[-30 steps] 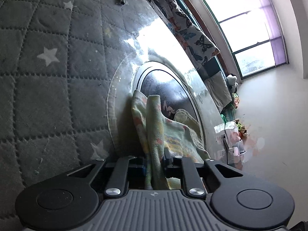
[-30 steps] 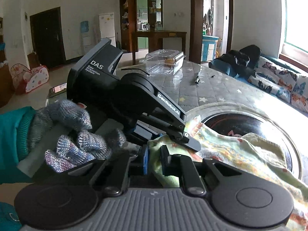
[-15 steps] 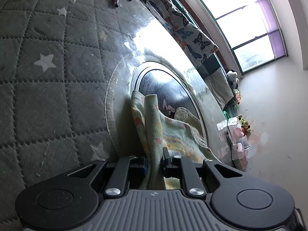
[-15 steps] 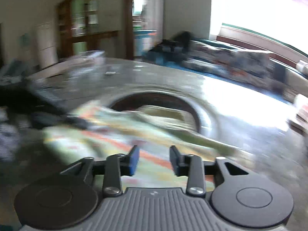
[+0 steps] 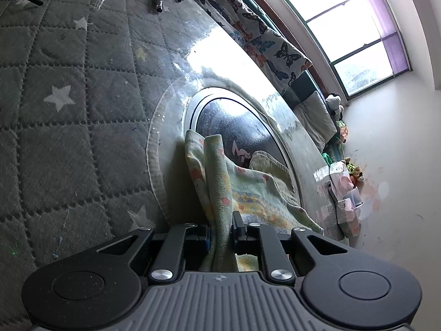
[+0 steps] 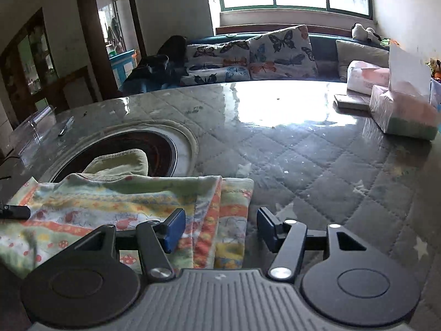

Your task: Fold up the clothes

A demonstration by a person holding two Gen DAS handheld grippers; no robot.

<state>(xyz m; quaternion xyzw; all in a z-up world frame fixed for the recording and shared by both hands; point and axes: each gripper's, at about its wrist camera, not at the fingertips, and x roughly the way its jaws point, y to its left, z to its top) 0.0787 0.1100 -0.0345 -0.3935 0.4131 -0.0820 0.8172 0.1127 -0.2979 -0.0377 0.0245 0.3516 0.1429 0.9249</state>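
Note:
A pale green and yellow printed garment (image 5: 248, 187) lies partly folded over the round black hob (image 5: 237, 127) set in the table. My left gripper (image 5: 222, 227) is shut on a raised fold of it. In the right wrist view the same garment (image 6: 110, 204) lies flat with its folded right edge under my right gripper (image 6: 220, 220). That gripper's jaws are opening, and the blue pads (image 6: 173, 229) stand apart above the cloth without pressing it. A black fingertip of the left gripper (image 6: 13, 211) shows at the far left on the cloth.
The table wears a grey quilted star cover (image 6: 317, 171) under clear plastic. A tissue box (image 6: 402, 110) and a dark flat object (image 6: 350, 100) sit at the far right. A pen (image 6: 65, 127) and a clear plastic container (image 6: 33, 127) lie at the left. A butterfly-cushioned sofa (image 6: 275, 55) stands behind.
My right gripper let go of the garment's corner beside the left gripper, swung right along the cloth and opened. The left gripper kept its hold and hardly moved.

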